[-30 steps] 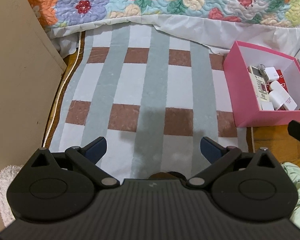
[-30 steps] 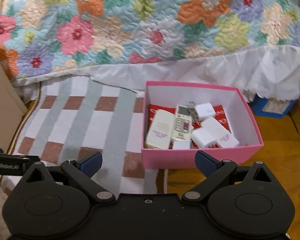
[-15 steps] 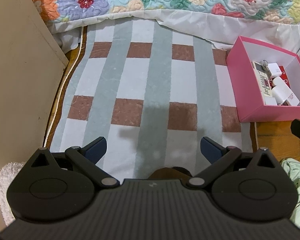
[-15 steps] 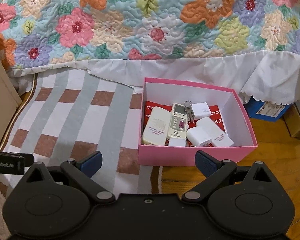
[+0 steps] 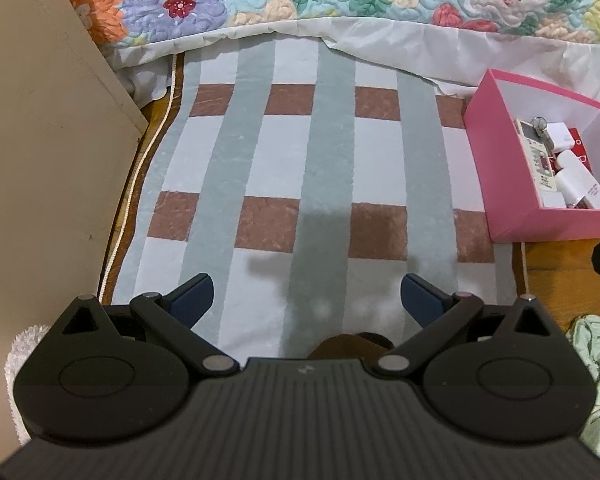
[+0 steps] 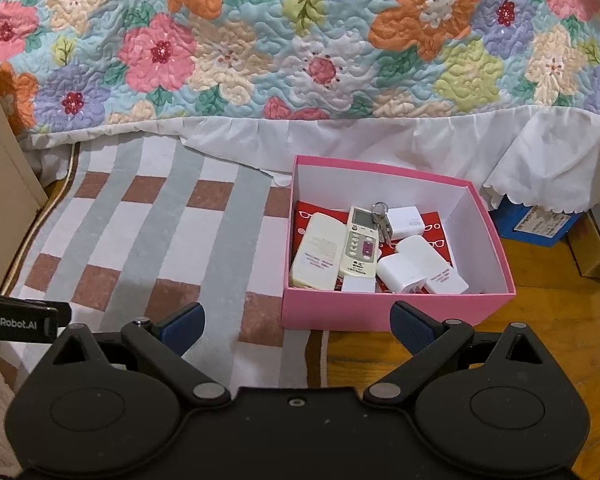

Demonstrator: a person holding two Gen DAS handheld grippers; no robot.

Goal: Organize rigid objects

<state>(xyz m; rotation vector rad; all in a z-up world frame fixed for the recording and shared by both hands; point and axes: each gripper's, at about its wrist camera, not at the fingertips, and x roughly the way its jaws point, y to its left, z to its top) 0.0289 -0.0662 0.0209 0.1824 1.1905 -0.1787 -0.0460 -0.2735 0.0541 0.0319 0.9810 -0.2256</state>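
A pink box (image 6: 380,312) stands on the floor at the rug's right edge; it also shows in the left wrist view (image 5: 496,168). Inside lie two cream remote controls (image 6: 358,248), a key (image 6: 382,218) and several white chargers (image 6: 400,272) on a red lining. My right gripper (image 6: 298,326) is open and empty, just in front of the box. My left gripper (image 5: 306,294) is open and empty above the checked rug (image 5: 300,168), left of the box.
A bed with a floral quilt (image 6: 300,40) and white skirt runs along the back. A beige cabinet side (image 5: 40,160) stands at the left. Wooden floor (image 6: 560,320) lies right of the rug, with a blue box (image 6: 536,222) under the bed. Green cloth (image 5: 596,360) lies at the right.
Both grippers have pulled back and risen a little, so the box and rug look farther away. Both stay open and empty.
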